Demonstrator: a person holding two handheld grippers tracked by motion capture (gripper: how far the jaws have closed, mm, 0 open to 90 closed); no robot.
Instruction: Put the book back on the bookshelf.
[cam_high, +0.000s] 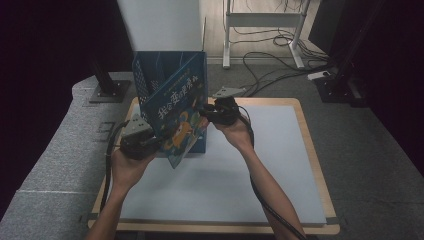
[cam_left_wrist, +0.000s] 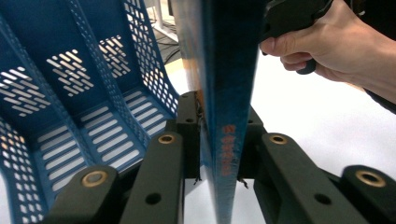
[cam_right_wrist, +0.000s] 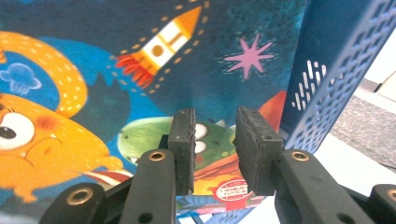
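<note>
Forearms enter the high view from the bottom edge. The left tongs (cam_high: 150, 141) hold the lower left edge of a book (cam_high: 176, 112), which is tilted, its long axis running from lower left up to upper right, lower corner hanging over the surface (cam_high: 280, 165). The right tongs (cam_high: 209, 114) sit at the book's right edge, near its upper part. A blue rack (cam_high: 150, 75) stands directly behind the book, touching or nearly so; which slot the book is aimed at cannot be told from this view. The left hand grips lower, the right sits higher and nearer the rack.

Left gripper view: the left tongs (cam_left_wrist: 223, 140) are pinching the book (cam_left_wrist: 229, 93) edge-on, the spine rising straight up between the pads. The rack (cam_left_wrist: 84, 93) lies to the left of the spine, its slotted compartments open toward the camera. The right hand (cam_left_wrist: 327, 42) is beyond, at upper right.

Right gripper view: the right tongs (cam_right_wrist: 215, 154) stand slightly spread, a gap between the pads, with the book's cover (cam_right_wrist: 140, 70) flat-on behind them. Whether a pad touches the cover cannot be told; nothing is gripped between them. The rack's wall (cam_right_wrist: 327, 84) rises at right.

Judgement: the coming move turns on swinging the book's long axis upright and sideways into a compartment, the left tongs bearing it.
</note>
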